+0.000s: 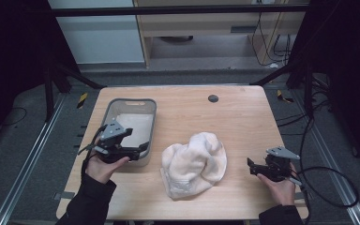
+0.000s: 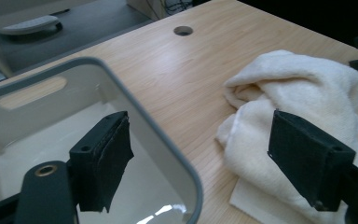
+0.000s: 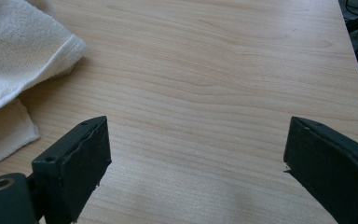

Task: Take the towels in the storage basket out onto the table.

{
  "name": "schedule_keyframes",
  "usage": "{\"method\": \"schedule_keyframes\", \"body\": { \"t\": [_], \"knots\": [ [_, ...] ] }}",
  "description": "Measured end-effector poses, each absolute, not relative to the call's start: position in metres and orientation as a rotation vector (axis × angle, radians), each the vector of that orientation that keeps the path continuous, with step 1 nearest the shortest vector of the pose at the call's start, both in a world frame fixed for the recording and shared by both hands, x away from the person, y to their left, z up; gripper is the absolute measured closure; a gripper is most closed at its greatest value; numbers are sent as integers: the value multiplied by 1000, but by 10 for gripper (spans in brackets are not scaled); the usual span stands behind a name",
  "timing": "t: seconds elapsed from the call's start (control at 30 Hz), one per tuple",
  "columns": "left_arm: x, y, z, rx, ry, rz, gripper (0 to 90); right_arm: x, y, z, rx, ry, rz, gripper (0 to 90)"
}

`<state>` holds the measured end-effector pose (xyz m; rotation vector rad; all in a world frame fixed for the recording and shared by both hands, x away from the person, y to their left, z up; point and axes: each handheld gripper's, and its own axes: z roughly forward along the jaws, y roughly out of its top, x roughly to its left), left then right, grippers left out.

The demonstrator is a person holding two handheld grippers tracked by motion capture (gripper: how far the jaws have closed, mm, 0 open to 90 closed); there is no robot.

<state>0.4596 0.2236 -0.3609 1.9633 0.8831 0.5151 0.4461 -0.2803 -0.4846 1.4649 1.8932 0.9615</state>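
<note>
1. The left gripper [image 1: 138, 149] hovers at lower left, jaws wide and empty, over the near corner of a grey plastic bin [image 1: 117, 104].
2. The right gripper [image 1: 251, 166], lower right, gapes empty over bare wooden table [image 1: 243, 117].
3. Between them, at centre, lies a crumpled white towel [image 1: 194, 164].

Towel [image 3: 14, 60] cut off by frame edge

You have no readable text, label, brand, number or sign anywhere in these views.
</note>
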Motion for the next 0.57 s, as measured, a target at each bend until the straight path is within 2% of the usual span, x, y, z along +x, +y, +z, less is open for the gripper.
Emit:
{"method": "schedule_keyframes", "body": {
  "t": [0.57],
  "knots": [
    [440,283,-388,1813,1049,648,200,445,-280,-485,1458,1895,964,71]
  ]
}}
